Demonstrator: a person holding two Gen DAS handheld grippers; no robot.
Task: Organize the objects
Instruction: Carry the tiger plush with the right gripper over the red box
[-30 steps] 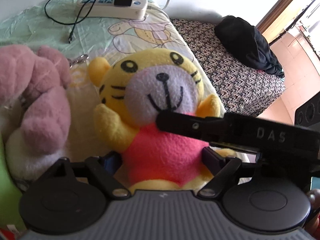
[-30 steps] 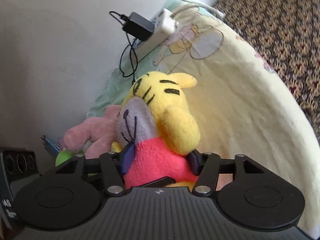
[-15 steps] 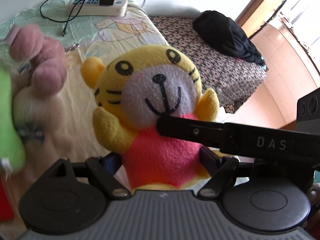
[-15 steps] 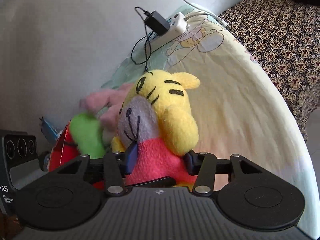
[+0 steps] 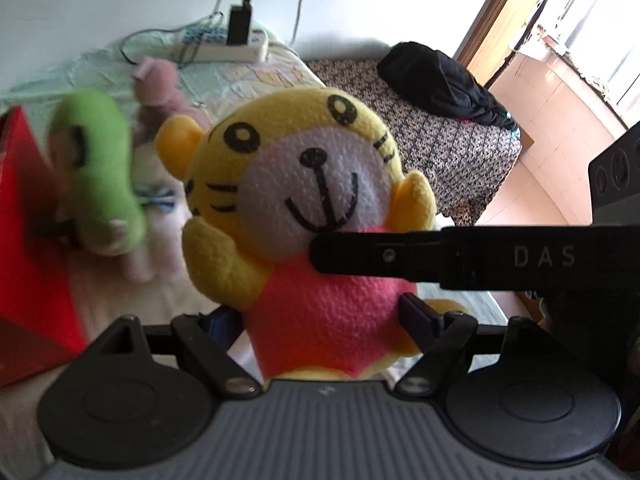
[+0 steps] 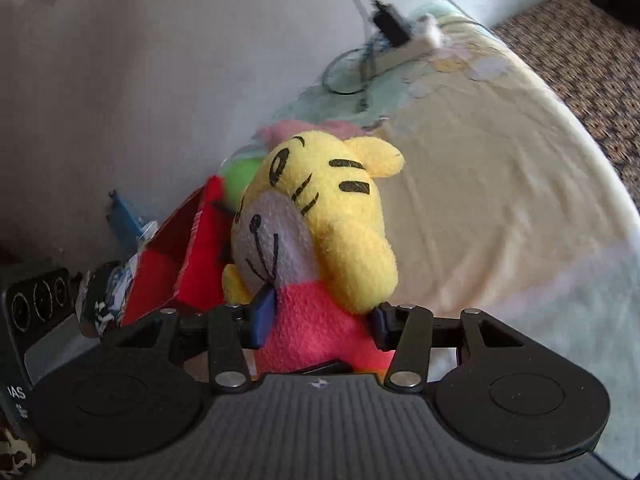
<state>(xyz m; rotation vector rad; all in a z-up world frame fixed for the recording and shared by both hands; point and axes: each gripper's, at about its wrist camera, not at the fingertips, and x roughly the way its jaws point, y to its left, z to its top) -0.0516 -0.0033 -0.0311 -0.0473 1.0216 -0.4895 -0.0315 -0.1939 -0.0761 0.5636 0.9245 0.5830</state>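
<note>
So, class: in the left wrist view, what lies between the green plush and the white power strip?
A pink plush toy lies between the green plush and the power strip.

your left gripper (image 5: pixel 320 320) and right gripper (image 6: pixel 320 328) both have tiger plush (image 5: pixel 304 208) between jaws, right one crossing in front of its chest in your left view. box (image 5: pixel 28 240) at left on bed (image 6: pixel 500 200). green plush (image 5: pixel 96 176) just right of box, pink plush (image 5: pixel 160 80) behind it. power strip (image 5: pixel 224 46) at far end of bed by wall. dark bundle (image 5: pixel 440 80) on patterned cover right of bed.
</note>
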